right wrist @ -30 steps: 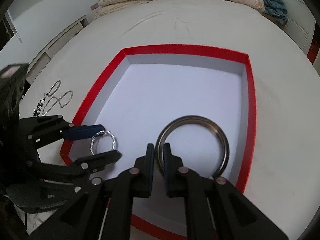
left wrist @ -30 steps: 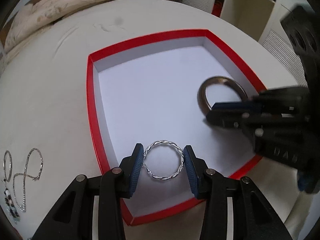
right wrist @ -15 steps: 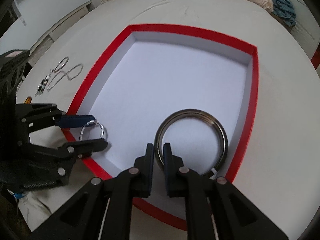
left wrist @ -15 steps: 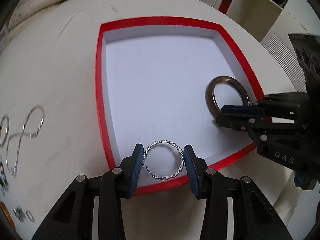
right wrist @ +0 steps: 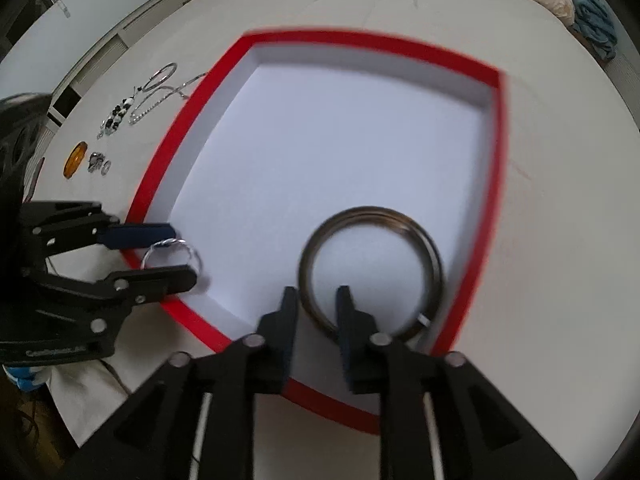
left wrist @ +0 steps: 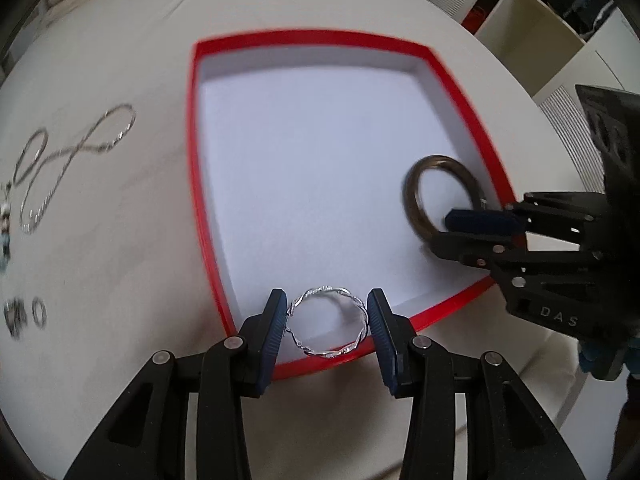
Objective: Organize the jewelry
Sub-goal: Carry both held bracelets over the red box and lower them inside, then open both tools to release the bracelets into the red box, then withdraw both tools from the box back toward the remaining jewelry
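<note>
A red-rimmed box (left wrist: 192, 184) with a white floor lies on the white table; it also shows in the right wrist view (right wrist: 496, 184). My left gripper (left wrist: 326, 324) is shut on a twisted silver bangle (left wrist: 320, 294), held over the box's near edge; that bangle also shows in the right wrist view (right wrist: 188, 252). My right gripper (right wrist: 316, 304) has its jaws parted around the rim of a dark metal bangle (right wrist: 404, 220), which rests on the box floor by the right wall and also shows in the left wrist view (left wrist: 416, 200).
Loose jewelry lies on the table left of the box: a silver chain (left wrist: 80, 148), a thin hoop (right wrist: 160, 76), beaded pieces (right wrist: 116, 116), small rings (left wrist: 38, 312) and an orange disc (right wrist: 76, 158). Shelving (left wrist: 532, 16) stands beyond the table's far right.
My right gripper's jaws have opened off the dark bangle's rim. Both grippers have drawn back toward the box's near edge. The left gripper still grips the silver bangle.
</note>
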{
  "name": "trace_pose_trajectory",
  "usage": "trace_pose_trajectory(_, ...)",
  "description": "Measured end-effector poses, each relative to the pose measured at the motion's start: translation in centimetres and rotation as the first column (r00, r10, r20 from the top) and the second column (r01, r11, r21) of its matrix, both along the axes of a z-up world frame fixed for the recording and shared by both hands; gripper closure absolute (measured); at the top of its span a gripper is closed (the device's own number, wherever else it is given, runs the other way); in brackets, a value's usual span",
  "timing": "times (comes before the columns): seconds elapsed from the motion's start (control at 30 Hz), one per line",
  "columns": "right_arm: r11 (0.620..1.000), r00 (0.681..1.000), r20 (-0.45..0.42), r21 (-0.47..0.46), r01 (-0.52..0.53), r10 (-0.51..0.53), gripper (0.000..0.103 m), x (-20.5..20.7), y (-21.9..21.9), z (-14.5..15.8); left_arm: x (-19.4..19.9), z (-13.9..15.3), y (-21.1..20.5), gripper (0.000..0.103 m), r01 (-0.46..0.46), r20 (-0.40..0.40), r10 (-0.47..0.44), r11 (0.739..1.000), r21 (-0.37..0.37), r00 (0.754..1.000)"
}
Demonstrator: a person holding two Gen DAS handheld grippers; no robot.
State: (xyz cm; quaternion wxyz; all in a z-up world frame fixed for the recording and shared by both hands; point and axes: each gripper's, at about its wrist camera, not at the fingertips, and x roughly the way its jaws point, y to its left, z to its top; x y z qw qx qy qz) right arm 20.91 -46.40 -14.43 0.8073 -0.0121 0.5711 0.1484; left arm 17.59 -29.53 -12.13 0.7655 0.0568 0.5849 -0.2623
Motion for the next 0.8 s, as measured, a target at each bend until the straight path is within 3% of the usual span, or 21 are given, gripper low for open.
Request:
trace_pose_trajectory(0.07, 1.0, 1.0, 0.011, -0.012, 0.019, -0.019, 0.069, -0.2, -0.2, 0.2, -0.3, 0.1, -0.1, 0.06, 0.005, 0.011, -0.006, 1.0, 0.012, 1.0)
trace_pose_trajectory(0.23, 0.999, 0.999, 0.026, 0.004, 0.045, -0.045, 0.066, -0.9, -0.6, 0.9, 0.8, 0.2, -1.4, 0.06, 0.003, 0.066, -0.008, 0.997, 0.071, 0.998)
trace_pose_trajectory(0.37, 0.996, 0.994, 0.063, 0.025, 0.083, -0.084, 0.062, -2.1, -1.2, 2.2, 2.0, 0.2, -3.6, 0.049, 0.017, 0.113, -0.027, 0.996, 0.086, 0.993)
trace_pose_trajectory(0.5, 0.989, 0.985, 0.095, 0.049, 0.141, -0.145, 0.059, -4.0, -2.7, 3.6, 3.4, 0.6, -4.6, 0.046, 0.01, 0.164, -0.027, 0.995, 0.1, 0.986)
trace_pose_trajectory(0.67, 0.977, 0.97, 0.126, 0.07, 0.199, -0.207, 0.058, -6.5, -4.1, 5.4, 4.0, 3.5, -3.1, 0.043, -0.008, 0.181, 0.005, 1.0, 0.013, 0.983)
trace_pose_trajectory(0.8, 0.968, 0.958, 0.144, 0.076, 0.238, -0.247, 0.058, -8.4, -4.5, 6.7, 2.6, 6.9, 0.4, 0.043, -0.038, 0.232, 0.044, 0.999, -0.029, 0.972)
